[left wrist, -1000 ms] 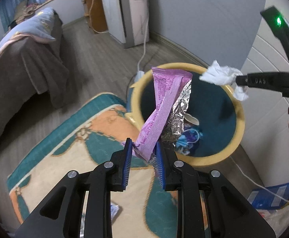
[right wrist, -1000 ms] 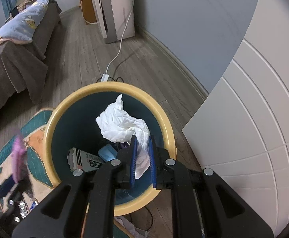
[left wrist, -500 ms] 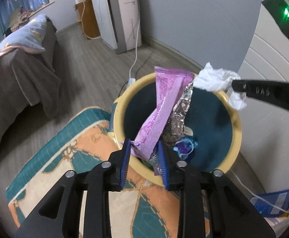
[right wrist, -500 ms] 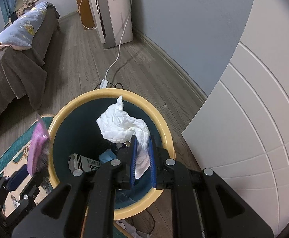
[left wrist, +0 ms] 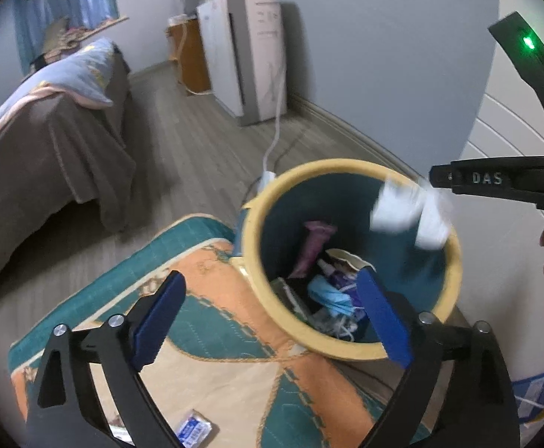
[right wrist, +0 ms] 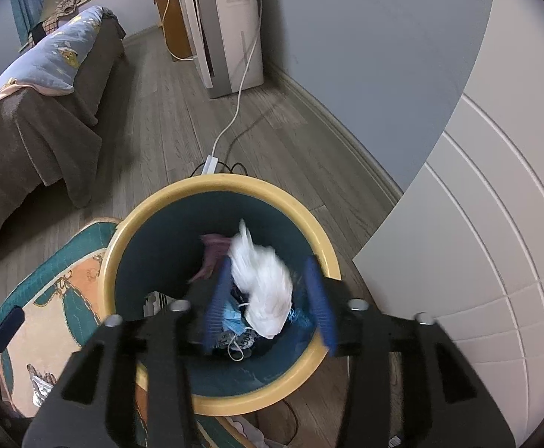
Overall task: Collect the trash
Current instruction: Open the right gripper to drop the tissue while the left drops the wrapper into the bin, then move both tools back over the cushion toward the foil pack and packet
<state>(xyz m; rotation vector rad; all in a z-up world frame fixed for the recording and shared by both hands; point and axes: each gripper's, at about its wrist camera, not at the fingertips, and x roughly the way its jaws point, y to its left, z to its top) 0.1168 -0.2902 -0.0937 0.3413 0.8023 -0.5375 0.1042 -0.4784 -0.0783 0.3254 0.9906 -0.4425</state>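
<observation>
A: How are the tongs seen over the waste bin [right wrist: 290, 205]?

B: Both have just been opening. The left tongs [left wrist: 272, 317] are spread wide and empty; the purple wrapper [left wrist: 315, 246] is seen inside the bin. The right tongs [right wrist: 268, 302] are parted, and the white tissue [right wrist: 262, 287] is blurred between them, unpinched, directly above the bin.

A: What remains?

B: A small packet [left wrist: 195, 427] is seen on the rug [left wrist: 212, 336], below the left tongs, which are judged nearer.
</observation>
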